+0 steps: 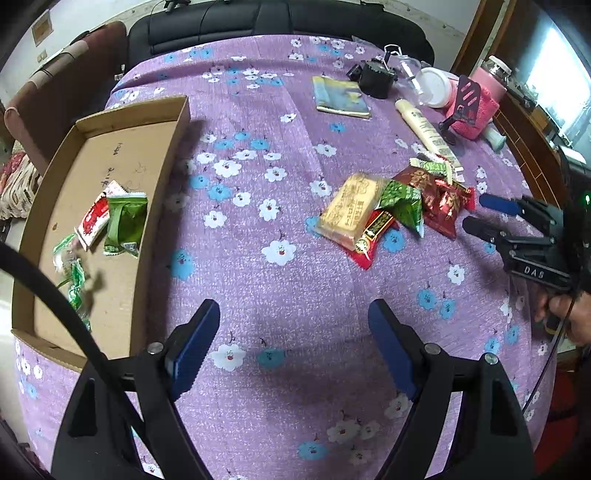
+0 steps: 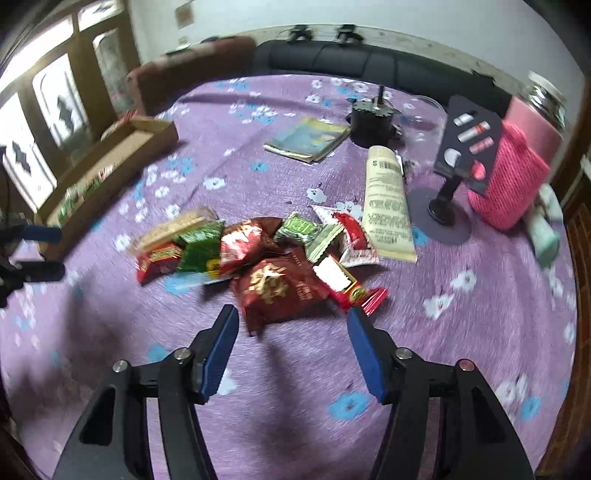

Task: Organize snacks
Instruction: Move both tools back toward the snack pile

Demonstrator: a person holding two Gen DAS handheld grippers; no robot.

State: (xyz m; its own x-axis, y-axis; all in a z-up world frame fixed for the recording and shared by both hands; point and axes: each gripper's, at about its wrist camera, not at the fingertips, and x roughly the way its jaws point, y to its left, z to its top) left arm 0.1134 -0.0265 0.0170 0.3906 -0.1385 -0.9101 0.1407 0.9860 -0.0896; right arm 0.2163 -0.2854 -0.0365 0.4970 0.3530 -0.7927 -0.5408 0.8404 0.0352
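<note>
A pile of snack packets [image 1: 391, 210] in red, green and gold lies on the purple flowered cloth. At the left stands a shallow cardboard box [image 1: 110, 122] holding a green packet [image 1: 125, 221], a red-and-white packet [image 1: 94, 221] and small green sweets [image 1: 74, 273]. My left gripper [image 1: 293, 310] is open over bare cloth between box and pile, with nothing between its fingers. My right gripper [image 2: 291, 312] is open just short of a dark red packet [image 2: 277, 291] at the pile's near edge, and its pads do not touch it. In the left wrist view the right gripper [image 1: 476, 212] sits right of the pile.
Behind the pile lie a cream tube [image 2: 388, 206], a booklet [image 2: 310, 138] and a black round object [image 2: 369, 123]. A pink knitted pouch [image 2: 513, 177] and a black card on a stand [image 2: 465, 144] are at the right. A black sofa [image 1: 280, 22] runs along the table's far edge.
</note>
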